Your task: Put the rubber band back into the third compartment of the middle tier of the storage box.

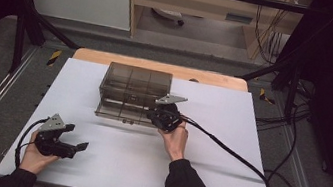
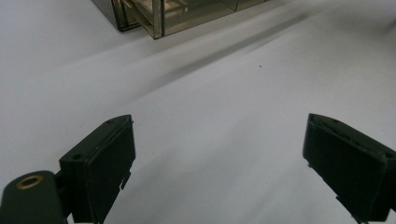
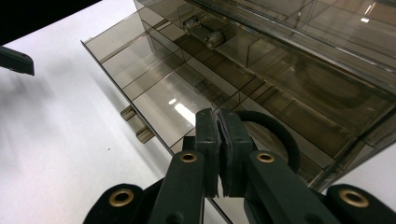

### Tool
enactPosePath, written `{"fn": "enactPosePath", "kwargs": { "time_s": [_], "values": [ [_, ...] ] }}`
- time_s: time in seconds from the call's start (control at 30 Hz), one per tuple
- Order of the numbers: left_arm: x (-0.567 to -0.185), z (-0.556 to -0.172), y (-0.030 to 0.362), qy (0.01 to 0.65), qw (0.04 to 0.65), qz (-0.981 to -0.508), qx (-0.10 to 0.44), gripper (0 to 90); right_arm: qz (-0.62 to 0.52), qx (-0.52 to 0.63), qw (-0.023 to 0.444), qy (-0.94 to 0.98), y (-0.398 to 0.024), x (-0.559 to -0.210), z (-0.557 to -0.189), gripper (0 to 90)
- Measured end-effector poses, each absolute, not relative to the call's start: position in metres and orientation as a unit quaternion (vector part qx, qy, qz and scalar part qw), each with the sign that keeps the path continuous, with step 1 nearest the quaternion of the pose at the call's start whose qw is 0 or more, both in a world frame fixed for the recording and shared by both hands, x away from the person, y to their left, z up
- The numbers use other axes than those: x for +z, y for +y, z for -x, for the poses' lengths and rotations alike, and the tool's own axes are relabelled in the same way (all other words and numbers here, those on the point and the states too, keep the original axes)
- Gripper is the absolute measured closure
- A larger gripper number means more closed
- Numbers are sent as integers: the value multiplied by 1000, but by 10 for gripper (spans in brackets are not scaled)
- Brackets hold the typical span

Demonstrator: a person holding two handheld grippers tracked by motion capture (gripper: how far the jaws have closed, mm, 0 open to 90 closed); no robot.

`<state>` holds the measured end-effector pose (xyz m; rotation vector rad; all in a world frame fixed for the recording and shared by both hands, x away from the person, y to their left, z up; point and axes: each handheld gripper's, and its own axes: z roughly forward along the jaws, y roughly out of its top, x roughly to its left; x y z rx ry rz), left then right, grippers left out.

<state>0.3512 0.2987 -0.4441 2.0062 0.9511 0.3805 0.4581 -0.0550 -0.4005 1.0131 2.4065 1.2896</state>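
A smoky see-through drawer box stands at the back middle of the white table, its lower drawer pulled out toward me. My right gripper hovers over the drawer's front right corner, jaws pressed together. A black ring curves out from just behind its tips, above the drawer's right compartment. I cannot tell whether the ring is pinched or lies in the drawer. My left gripper rests at the front left of the table, open and with nothing between its jaws.
The white table top has bare room in front of the box and on both sides. The right gripper's cable trails across the right half of the table and off its edge. Two small handles stick out from the drawer front.
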Motion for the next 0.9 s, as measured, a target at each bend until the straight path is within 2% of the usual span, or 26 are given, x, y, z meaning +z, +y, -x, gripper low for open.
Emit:
{"fn": "enactPosePath", "kwargs": {
  "time_s": [0.5, 0.9],
  "values": [
    [-444, -351, 298, 381, 429, -805, 153, 91, -351, 431, 109, 824, -51, -411, -462, 868],
    [-444, -351, 298, 381, 429, -805, 153, 90, -342, 445, 121, 819, -55, -401, -459, 749]
  ]
}}
